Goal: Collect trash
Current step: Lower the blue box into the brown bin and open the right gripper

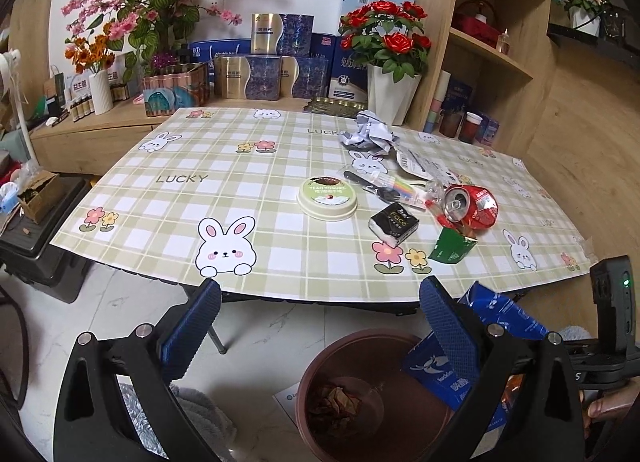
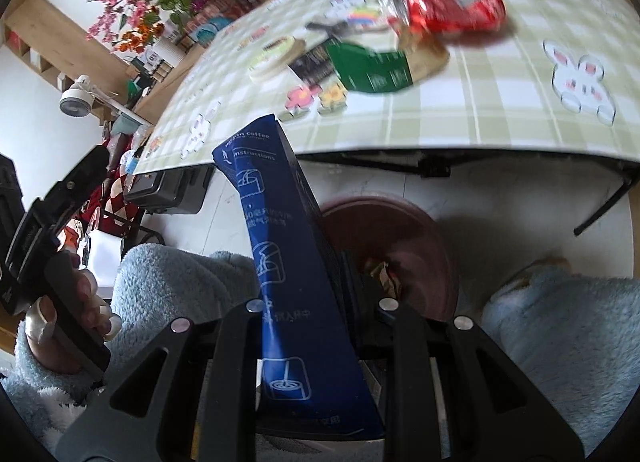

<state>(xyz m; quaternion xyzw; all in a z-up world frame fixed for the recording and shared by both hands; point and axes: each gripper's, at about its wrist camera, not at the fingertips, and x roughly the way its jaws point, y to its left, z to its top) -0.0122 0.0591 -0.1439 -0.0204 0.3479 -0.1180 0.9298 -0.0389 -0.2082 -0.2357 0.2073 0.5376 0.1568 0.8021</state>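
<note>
right claw (image 2: 308,326) around blue box (image 2: 280,262)

Tablecloth (image 1: 240,166): pale green and white check, my bunnies and flowers printed on it
Can (image 1: 472,204): red
Box in my right claw (image 2: 296,282): dark blue, white drawings
Bin (image 1: 320,378): brown

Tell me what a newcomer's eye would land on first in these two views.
First, the blue coffee box, clamped in the right gripper and held over the brown bin on the floor beside the table. Next, the crushed red can lying on its side among the litter on the right part of the checked bunny tablecloth. The left gripper hangs open and empty at the table's near edge.
</note>
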